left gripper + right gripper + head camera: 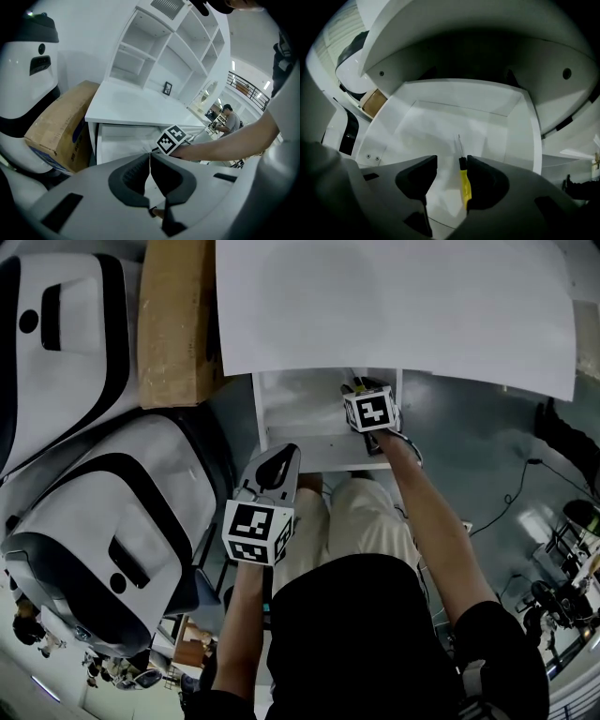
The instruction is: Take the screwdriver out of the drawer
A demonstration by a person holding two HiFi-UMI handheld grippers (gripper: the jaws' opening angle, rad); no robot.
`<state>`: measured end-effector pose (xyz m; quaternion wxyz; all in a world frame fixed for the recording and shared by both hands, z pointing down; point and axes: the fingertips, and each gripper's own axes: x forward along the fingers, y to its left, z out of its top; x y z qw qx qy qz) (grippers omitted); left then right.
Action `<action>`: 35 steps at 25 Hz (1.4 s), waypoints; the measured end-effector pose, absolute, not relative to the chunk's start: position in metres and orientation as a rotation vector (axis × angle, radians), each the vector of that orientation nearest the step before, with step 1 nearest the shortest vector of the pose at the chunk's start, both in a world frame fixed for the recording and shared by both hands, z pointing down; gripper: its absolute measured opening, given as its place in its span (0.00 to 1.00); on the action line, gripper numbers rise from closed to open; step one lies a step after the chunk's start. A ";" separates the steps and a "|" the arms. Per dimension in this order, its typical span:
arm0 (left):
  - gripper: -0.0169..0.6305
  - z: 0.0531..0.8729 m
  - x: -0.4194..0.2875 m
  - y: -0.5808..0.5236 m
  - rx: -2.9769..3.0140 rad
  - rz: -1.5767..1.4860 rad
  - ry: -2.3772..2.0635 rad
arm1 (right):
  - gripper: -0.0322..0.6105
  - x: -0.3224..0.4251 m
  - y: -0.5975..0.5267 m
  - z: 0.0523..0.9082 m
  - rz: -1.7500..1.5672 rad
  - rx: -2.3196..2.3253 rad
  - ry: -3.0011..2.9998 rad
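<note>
Two hand-held grippers are in play, and only one is doing the work. Nearest you, the left hand-held gripper point(274, 465) hangs over your thigh, short of the drawer, its jaws pressed together on nothing. Further out, your right hand-held gripper point(452, 160) is down inside the open white drawer point(422, 117), jaws spread. And there it is: the yellow-handled screwdriver with the black collar and thin metal shaft point(464, 183) lies flat on the drawer floor between those jaws, its shaft pointing away from you towards the drawer's back. It sits hard up by the jaw at the view's right, with a wide gap on the other side; whether it touches that jaw, I cannot tell. Beyond, the white table point(394, 306) overhangs the drawer, with a brown cardboard box point(173, 324) at its left.

You're at the grasp step, by my reading: lined up, not yet gripping. Next you'd want to nudge right so the handle sits centred and close on the yellow part. Then lift and draw back clear of the table's edge.
</note>
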<state>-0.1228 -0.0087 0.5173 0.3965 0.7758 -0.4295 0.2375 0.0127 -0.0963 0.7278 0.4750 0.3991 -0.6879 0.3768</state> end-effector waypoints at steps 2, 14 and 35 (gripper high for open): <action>0.07 0.518 -0.123 -0.007 1.967 0.607 -1.083 | 0.39 0.015 -0.096 0.734 0.921 0.994 -1.665; 0.07 0.521 -0.120 0.000 1.959 0.622 -1.064 | 0.22 0.027 -0.088 0.758 0.916 0.974 -1.603; 0.07 0.496 -0.092 0.033 1.888 0.552 -1.218 | 0.19 -0.022 -0.078 0.698 0.633 0.640 -1.951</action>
